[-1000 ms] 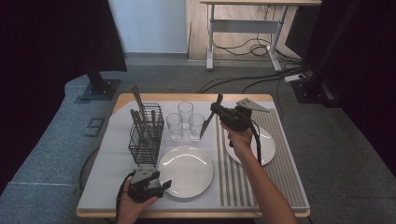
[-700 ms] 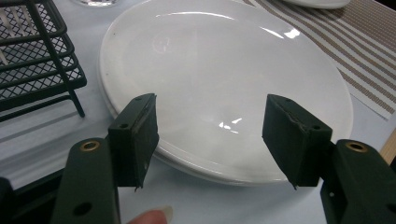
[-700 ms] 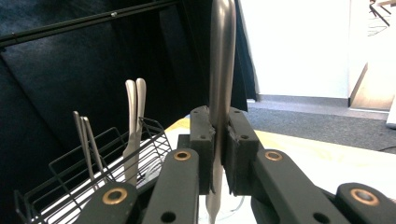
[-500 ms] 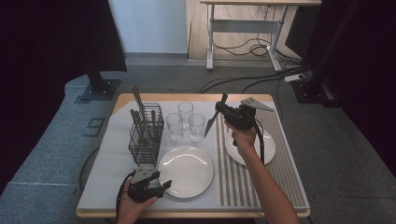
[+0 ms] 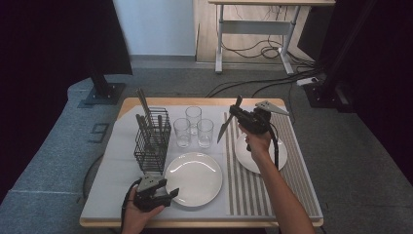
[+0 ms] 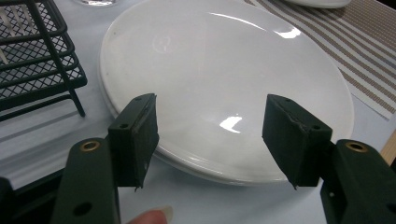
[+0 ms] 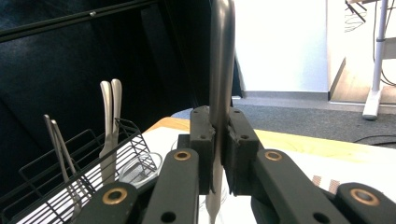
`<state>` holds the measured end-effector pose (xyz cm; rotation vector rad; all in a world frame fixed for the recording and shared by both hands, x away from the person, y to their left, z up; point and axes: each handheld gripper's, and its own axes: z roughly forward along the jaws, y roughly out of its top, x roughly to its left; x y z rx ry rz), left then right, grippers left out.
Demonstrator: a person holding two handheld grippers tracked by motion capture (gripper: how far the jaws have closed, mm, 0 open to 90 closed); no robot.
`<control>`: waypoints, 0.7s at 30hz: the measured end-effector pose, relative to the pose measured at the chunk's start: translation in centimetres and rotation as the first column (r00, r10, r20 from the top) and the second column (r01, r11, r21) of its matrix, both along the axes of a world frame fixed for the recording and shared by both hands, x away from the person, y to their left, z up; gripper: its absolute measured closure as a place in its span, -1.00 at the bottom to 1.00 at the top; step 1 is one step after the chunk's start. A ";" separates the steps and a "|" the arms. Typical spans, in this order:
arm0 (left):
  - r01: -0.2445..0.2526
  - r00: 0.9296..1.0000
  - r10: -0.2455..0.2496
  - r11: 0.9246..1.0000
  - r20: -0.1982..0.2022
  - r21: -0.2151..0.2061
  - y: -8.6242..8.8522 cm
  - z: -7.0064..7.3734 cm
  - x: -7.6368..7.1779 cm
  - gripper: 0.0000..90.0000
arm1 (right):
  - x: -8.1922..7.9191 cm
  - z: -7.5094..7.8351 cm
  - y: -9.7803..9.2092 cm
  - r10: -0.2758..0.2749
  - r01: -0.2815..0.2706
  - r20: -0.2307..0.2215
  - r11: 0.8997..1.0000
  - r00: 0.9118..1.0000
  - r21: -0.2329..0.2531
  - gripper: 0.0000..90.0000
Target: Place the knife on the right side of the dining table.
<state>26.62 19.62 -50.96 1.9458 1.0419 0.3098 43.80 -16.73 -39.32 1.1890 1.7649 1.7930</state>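
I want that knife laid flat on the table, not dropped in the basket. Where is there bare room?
The right claw holds the knife. Bare striped mat lies between the two plates, and more toward the near edge. Crowded: the glasses beside the wire basket.

The table (image 5: 122, 195) sits evenly lit from above while the room around it falls nearly black. Glare streaks the near plate (image 6: 224, 70), and the wire basket (image 7: 70, 182) reads soft. A bright wall (image 7: 280, 42) behind washes out.
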 end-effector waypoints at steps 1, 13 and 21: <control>0.000 1.000 0.000 1.000 0.000 0.001 0.0 0.0 0.0 -0.20 | 0.1 0.0 0.0 -0.002 0.002 -0.001 1.000 1.000 0.000 0.85; 0.000 1.000 0.000 1.000 -0.001 0.002 0.0 0.0 0.0 -0.20 | 0.6 -0.3 -0.5 -0.026 0.026 -0.011 1.000 1.000 -0.004 0.85; -0.001 1.000 0.001 1.000 -0.001 0.003 0.1 0.0 0.0 -0.20 | 1.0 -0.5 -0.9 -0.044 0.044 -0.015 0.999 0.999 -0.012 0.85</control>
